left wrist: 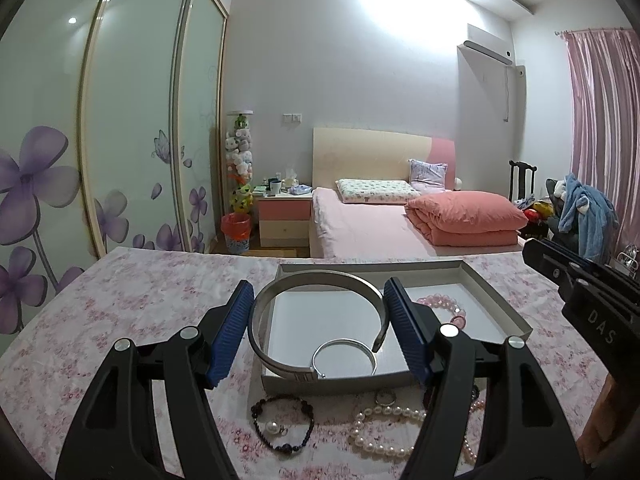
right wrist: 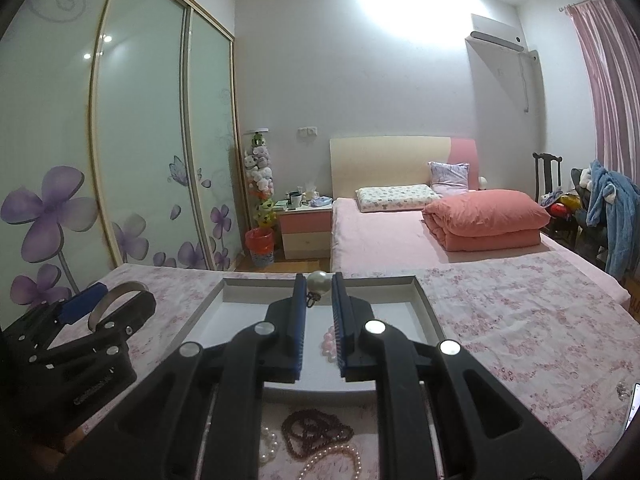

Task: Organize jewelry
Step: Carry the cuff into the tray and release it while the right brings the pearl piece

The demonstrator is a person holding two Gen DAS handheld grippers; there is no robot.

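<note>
My left gripper (left wrist: 319,300) is shut on a wide silver open bangle (left wrist: 264,300) and holds it over the near left part of a shallow white box (left wrist: 496,300). In the box lie a thin silver bangle (left wrist: 344,354) and a pink bead bracelet (left wrist: 444,306). My right gripper (right wrist: 319,286) is shut on a large pearl pendant (right wrist: 319,282) with a small clasp, above the same box (right wrist: 424,304). In front of the box lie a dark bead bracelet with a pearl (left wrist: 282,426), a pearl strand (left wrist: 384,428), a ring (left wrist: 386,398) and a dark red bead strand (right wrist: 316,432).
The box sits on a pink floral cloth (left wrist: 132,312). The right gripper's body (left wrist: 588,292) shows at the right of the left wrist view; the left gripper (right wrist: 80,344) at the left of the right wrist view. A bed (left wrist: 380,228), nightstand and wardrobe stand beyond.
</note>
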